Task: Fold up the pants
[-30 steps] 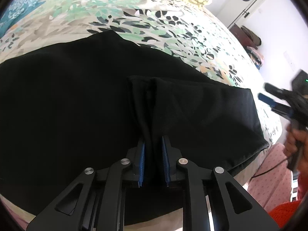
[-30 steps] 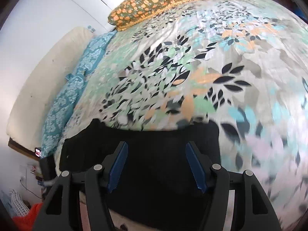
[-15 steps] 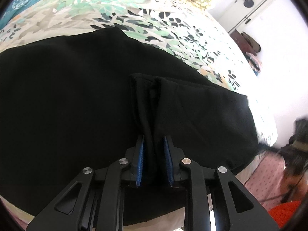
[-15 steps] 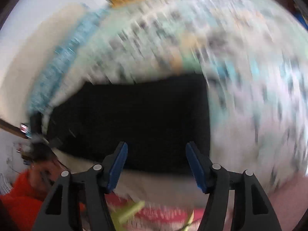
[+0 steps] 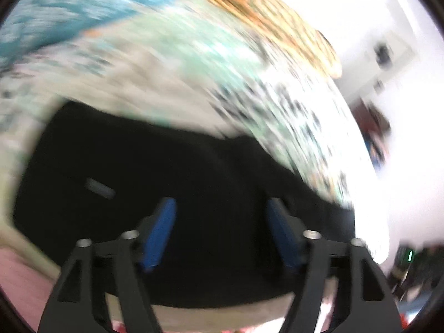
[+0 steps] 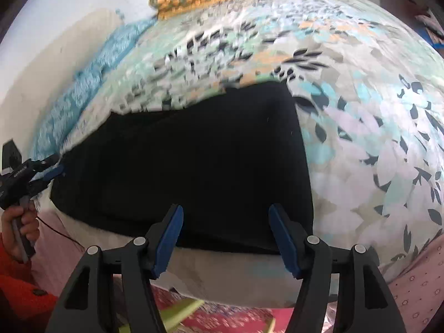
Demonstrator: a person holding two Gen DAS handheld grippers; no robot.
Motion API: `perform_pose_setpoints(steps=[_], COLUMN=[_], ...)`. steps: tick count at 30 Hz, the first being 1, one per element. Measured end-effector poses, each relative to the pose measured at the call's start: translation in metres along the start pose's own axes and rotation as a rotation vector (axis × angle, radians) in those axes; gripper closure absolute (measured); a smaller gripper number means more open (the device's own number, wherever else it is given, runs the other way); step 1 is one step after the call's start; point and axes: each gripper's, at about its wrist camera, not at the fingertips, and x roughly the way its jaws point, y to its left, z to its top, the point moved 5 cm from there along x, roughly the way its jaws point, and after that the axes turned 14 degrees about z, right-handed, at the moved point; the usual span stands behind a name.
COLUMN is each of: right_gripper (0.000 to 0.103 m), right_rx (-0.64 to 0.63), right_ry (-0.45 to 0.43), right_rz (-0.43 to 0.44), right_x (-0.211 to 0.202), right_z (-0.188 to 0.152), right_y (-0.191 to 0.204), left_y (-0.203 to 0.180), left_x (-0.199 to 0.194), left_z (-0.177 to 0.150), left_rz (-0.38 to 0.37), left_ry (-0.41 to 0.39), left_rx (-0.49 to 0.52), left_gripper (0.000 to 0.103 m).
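Right wrist view: black pants (image 6: 194, 163) lie flat as a folded rectangle on the floral bedspread (image 6: 374, 127), along the near edge of the bed, just ahead of the right tongs (image 6: 224, 233). Right tongs gape wide, blue pads apart, nothing between them, hanging off the bed edge short of the cloth. Far left of these tongs, the left tongs (image 6: 52, 170) show at the pants' left end, held in the person's hand (image 6: 22, 222).

Left wrist view: heavy motion blur. Left tongs (image 5: 220, 227) also spread wide, empty; pants (image 5: 172, 172) fill the ground directly ahead of the pads. Orange patterned pillow (image 5: 277, 25) far beyond, at the head of the bed.

Judgement: both tongs free of the cloth, garment already stacked in layers, so either a last fold or the finish. If another fold is due:
- bring each tongs to a corner of one short end, low and level with the bedspread;
- slide the lower pad under all layers before closing, so none is left behind;
- lift both corners together, evenly, and carry across to the opposite edge;
- keep the bedspread out of the bite.

Black on black: layer edges hard to read.
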Motion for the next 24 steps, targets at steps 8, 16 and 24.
perform_pose_setpoints(steps=[8, 16, 24], right_gripper=[0.029, 0.029, 0.029], right_rx=[0.014, 0.024, 0.069], right_ry=[-0.048, -0.078, -0.122], right_rz=[0.051, 0.058, 0.083], right_x=[-0.001, -0.005, -0.012], right_z=[0.003, 0.004, 0.007], right_y=[0.004, 0.002, -0.004], left_y=[0.141, 0.115, 0.101], left_x=[0.038, 0.081, 0.025], left_z=[0.056, 0.025, 0.037], left_rz=[0.268, 0.235, 0.079], left_ry=[0.162, 0.254, 0.173], left_rx=[-0.108, 0.022, -0.114], left_gripper=[0.018, 0.013, 0.090])
